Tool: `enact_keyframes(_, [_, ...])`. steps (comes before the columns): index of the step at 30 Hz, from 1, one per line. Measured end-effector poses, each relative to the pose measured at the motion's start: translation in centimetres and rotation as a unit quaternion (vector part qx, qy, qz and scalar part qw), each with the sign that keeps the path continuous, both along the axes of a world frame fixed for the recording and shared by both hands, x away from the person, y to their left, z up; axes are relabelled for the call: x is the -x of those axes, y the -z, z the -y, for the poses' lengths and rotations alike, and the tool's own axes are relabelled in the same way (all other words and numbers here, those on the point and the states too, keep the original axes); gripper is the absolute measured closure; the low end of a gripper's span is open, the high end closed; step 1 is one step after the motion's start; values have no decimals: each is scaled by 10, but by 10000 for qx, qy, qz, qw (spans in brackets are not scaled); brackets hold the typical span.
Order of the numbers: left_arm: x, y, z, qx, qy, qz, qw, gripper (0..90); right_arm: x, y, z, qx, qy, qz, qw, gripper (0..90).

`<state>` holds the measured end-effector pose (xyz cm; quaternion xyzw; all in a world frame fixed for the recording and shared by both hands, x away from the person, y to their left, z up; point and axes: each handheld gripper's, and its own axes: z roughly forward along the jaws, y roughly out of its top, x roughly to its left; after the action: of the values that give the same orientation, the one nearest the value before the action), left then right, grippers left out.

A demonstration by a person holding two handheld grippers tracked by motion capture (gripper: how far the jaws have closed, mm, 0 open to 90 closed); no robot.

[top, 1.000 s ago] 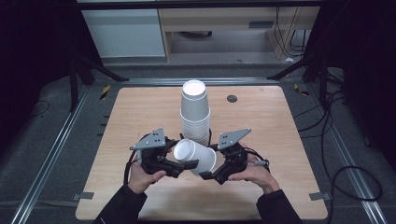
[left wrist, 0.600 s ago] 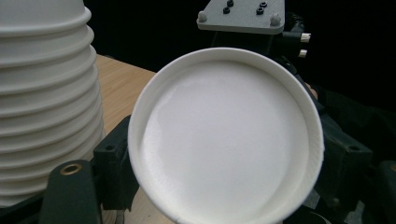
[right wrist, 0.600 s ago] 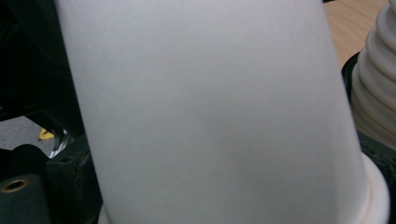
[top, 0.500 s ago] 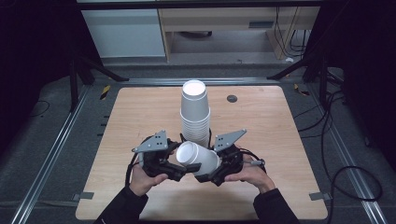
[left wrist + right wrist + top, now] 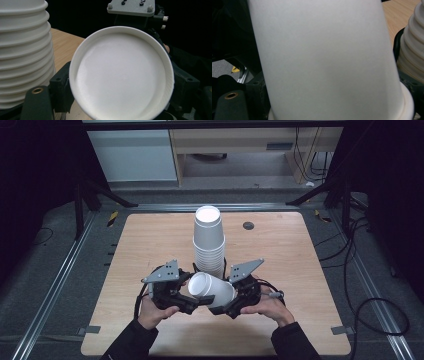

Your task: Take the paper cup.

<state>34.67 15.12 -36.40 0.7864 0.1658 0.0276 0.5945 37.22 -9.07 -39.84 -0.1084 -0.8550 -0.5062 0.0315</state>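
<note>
A plain white cup [image 5: 212, 290] is lying tipped sideways, mouth facing left, just before the stack [image 5: 209, 241]. Left gripper [image 5: 186, 301] and right gripper [image 5: 226, 308] are flanking it; whether either is pinching it, I cannot tell.

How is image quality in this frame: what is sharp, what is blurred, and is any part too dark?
High view: evenly lit table, sharp; the surroundings fall into deep shadow. Left gripper view: the loose cup is close and soft, its inside nearly featureless white; the cup stack shows clear ridges; black background. Right gripper view: the cup wall sits so near that it is a blurred grey-white surface without texture.
</note>
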Motion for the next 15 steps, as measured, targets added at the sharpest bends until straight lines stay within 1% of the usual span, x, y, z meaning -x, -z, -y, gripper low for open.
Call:
enact_keyframes(4, [0,-1,-1,16,-13,17,10000,207,0,-2,1,23,17,24,10000,123])
enact_keyframes(9, [0,-6,-10,-33,-61,84,9999,166,0,-4,6,185,39,78,9998,121])
enact_keyframes(12, [1,-6,-15,-179,-124,137,9997,153,-2,-8,11,414,81,191,9989,119])
enact_keyframes(13, [1,-5,-17,-234,-113,125,9996,147,-3,-10,12,524,100,235,9983,118])
enact_keyframes(14, [1,-5,-17,-234,-113,125,9996,143,-3,-10,12,524,100,235,9983,118])
enact_keyframes(15, [2,-1,-22,-328,-142,112,9993,144,-4,-14,17,707,141,287,9970,117])
